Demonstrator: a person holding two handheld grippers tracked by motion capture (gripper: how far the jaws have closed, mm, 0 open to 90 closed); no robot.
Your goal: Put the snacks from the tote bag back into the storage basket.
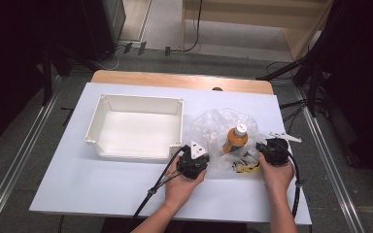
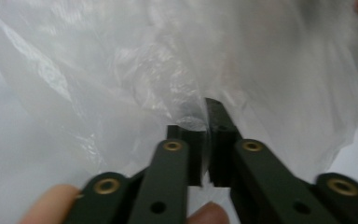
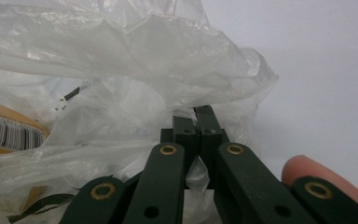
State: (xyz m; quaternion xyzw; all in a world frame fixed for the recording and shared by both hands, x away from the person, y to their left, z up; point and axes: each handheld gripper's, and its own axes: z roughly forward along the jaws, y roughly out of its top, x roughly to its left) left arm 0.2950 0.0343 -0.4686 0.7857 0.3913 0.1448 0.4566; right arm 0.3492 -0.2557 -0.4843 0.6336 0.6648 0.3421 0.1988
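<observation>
Both tools clamping the plastic bag's (image 1: pixel 223 131) edges, left tool (image 1: pixel 193 162) and right tool (image 1: pixel 272 151) each pinching film, bottle (image 1: pixel 235 138) sitting inside the bag mid-worktop (image 1: pixel 77 179), bottle not yet out, white tray (image 1: pixel 136 127) beyond sitting unfilled.

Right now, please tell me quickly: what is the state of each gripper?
Left gripper: closed on a fold of the clear plastic bag.
Right gripper: closed, pinching the same bag's film at its other side.

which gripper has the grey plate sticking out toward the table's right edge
The right gripper; the left gripper's plate sits on top of it, over the plastic bag's left edge.
</observation>
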